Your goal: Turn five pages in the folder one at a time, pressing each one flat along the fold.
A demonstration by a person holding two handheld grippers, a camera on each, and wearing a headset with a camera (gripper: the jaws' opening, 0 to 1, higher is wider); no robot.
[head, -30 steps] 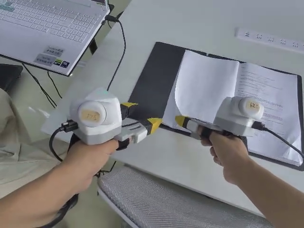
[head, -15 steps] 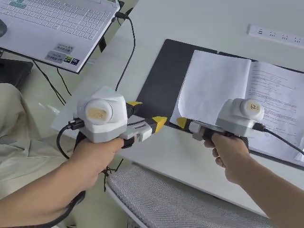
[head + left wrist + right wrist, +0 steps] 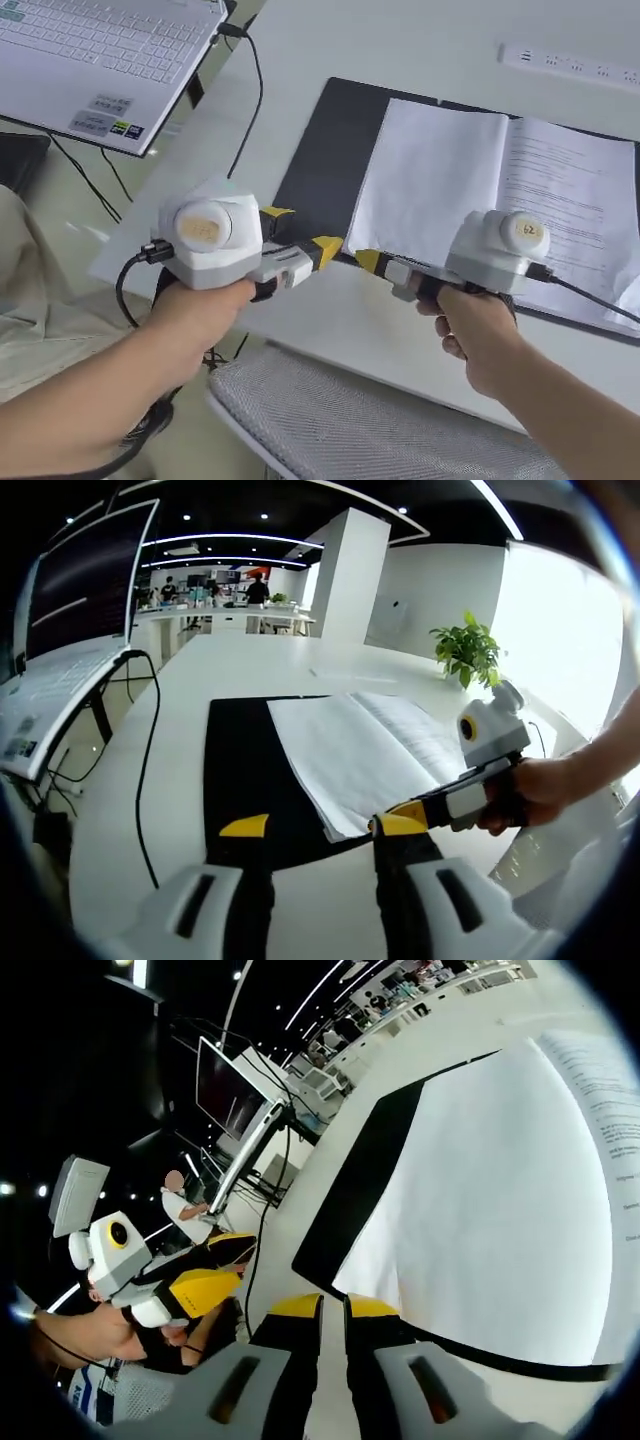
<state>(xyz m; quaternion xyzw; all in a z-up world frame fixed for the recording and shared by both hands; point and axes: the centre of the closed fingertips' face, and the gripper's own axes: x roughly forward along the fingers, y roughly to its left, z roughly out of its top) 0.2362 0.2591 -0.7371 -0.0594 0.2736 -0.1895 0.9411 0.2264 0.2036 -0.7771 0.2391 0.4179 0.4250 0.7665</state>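
Note:
The folder lies open on the white table, its black cover (image 3: 320, 160) (image 3: 235, 770) (image 3: 350, 1200) spread to the left. A blank turned page (image 3: 430, 180) (image 3: 340, 750) (image 3: 500, 1190) rests flat on the cover, beside the printed page (image 3: 565, 200) (image 3: 600, 1070). My right gripper (image 3: 366, 260) (image 3: 334, 1306) (image 3: 400, 823) is shut to a thin slit, just off the turned page's near corner. I see no paper between its jaws. My left gripper (image 3: 300, 231) (image 3: 310, 826) (image 3: 215, 1265) is open and empty at the table's near edge, pointing at the cover's near corner.
A laptop (image 3: 100, 50) sits at the far left with a black cable (image 3: 250, 90) running down past the folder. A power strip (image 3: 570, 65) lies at the back right. A mesh chair seat (image 3: 350, 420) is below the table edge. A potted plant (image 3: 470, 650) stands farther back.
The turned page, bowed upward a second ago, now lies flat on the left side. My right gripper has slid slightly toward the page's near corner. The left gripper has held its place.

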